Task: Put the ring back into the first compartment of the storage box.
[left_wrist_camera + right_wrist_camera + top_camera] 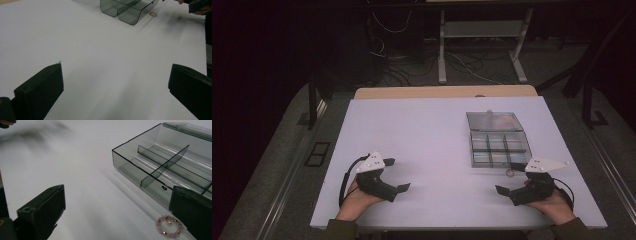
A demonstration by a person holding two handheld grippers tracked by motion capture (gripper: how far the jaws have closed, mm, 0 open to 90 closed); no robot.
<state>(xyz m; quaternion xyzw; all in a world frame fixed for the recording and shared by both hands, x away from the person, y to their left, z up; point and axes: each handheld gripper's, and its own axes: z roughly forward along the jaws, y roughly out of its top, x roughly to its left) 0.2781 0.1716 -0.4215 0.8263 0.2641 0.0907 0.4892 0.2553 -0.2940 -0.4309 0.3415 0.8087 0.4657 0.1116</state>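
**Bracelet lies loose beside open box**

A pink bead bracelet (169,228) rests on the white table (422,145), just beside the near edge of the clear divided box (498,142), whose lid is open. The right gripper (511,179) hovers close to it, jaws wide and holding nothing. The left gripper (396,175) sits well apart at the table's other side, jaws likewise wide and empty.

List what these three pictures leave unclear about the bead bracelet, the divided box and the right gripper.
- Bead bracelet: right gripper view, its edge hidden behind the right black jaw; high view, too small.
- Divided box: right gripper view, far end cut off by the frame edge.
- Right gripper: high view, too small to judge.
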